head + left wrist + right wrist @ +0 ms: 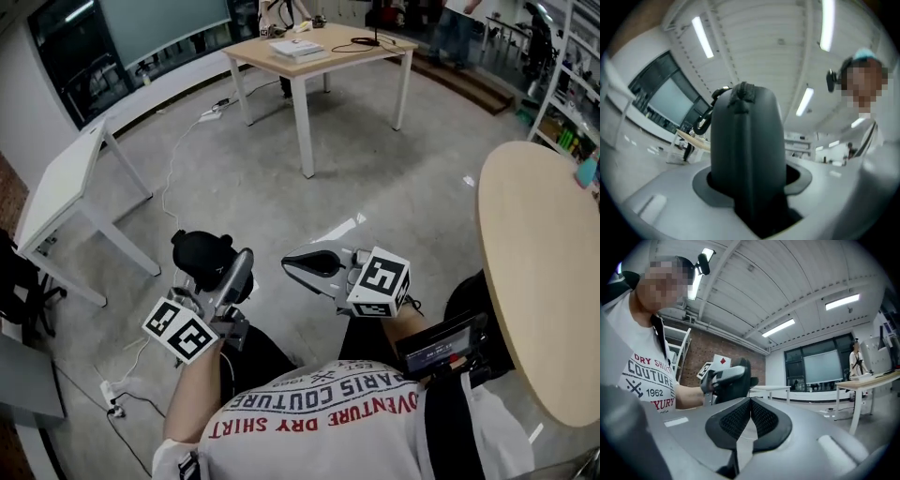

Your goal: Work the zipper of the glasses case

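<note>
Left gripper (225,277) clamps the black glasses case (200,251) — right gripper (750,408), at its three o'clock, is clenched empty.

A grey concrete floor (281,178) fills the room. At the far end stands a wooden counter (328,37) on white legs, with a stack of papers (295,49) and a black cable (370,40) lying on it. To the left, a white counter (61,178) stands near a dark window (122,37). A white cord (172,169) trails over the floor from a power strip (212,113). At the right a round beige counter (539,281) shows, with white shelving (562,103) beyond it. In the right gripper view, strip lights (841,301) hang from a white ribbed ceiling (787,282). A brick wall (710,352) stands at the left, and a person (856,359) stands by the wooden counter.
</note>
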Motion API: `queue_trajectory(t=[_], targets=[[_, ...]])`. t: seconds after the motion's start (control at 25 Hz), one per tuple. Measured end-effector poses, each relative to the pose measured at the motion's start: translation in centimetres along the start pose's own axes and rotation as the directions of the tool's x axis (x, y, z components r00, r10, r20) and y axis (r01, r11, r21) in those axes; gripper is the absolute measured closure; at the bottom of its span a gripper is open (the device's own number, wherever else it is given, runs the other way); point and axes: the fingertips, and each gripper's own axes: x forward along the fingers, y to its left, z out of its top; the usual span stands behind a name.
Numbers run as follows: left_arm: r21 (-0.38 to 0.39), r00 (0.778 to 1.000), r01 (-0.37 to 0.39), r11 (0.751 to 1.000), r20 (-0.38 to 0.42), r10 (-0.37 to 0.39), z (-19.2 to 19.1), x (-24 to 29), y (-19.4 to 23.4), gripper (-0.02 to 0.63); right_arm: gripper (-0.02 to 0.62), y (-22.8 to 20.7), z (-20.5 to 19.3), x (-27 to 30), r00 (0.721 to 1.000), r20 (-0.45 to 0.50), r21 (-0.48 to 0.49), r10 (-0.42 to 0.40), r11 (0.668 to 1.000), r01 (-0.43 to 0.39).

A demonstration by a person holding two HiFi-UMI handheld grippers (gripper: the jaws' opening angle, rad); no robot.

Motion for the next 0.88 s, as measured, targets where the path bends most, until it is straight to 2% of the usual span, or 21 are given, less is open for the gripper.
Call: queue_trajectory(t=[0.08,0.16,0.44,0.88], targets=[[0.158,0.993,-0.043,0.987,-0.102,0.060,-2.2,-0.5,-0.2,0.359,0.603,-1.2,-0.4,-1.1,0.997,-0.030,0.015,-0.070,0.997,0.070],[0.210,0.983,-0.059,0.976,-0.161,0.094,-4.2,-1.0,-0.2,0.357,0.603,-2.0,-1.4,-2.0,0.990,-0.077,0.043,-0.120,0.991,0.124],[0.191,0.972,-0.063,0.979,-0.211,0.104,-6.4,-0.3,0.1,0.357,0.601,-2.4,-3.4,-2.8,0.975,-0.172,0.080,-0.139,0.985,0.155],[0.185,0.974,-0.047,0.982,-0.210,0.086,-6.4,0.1,-0.2,0.357,0.600,-2.1,-3.9,-2.4,0.975,-0.186,0.093,-0.124,0.985,0.144]])
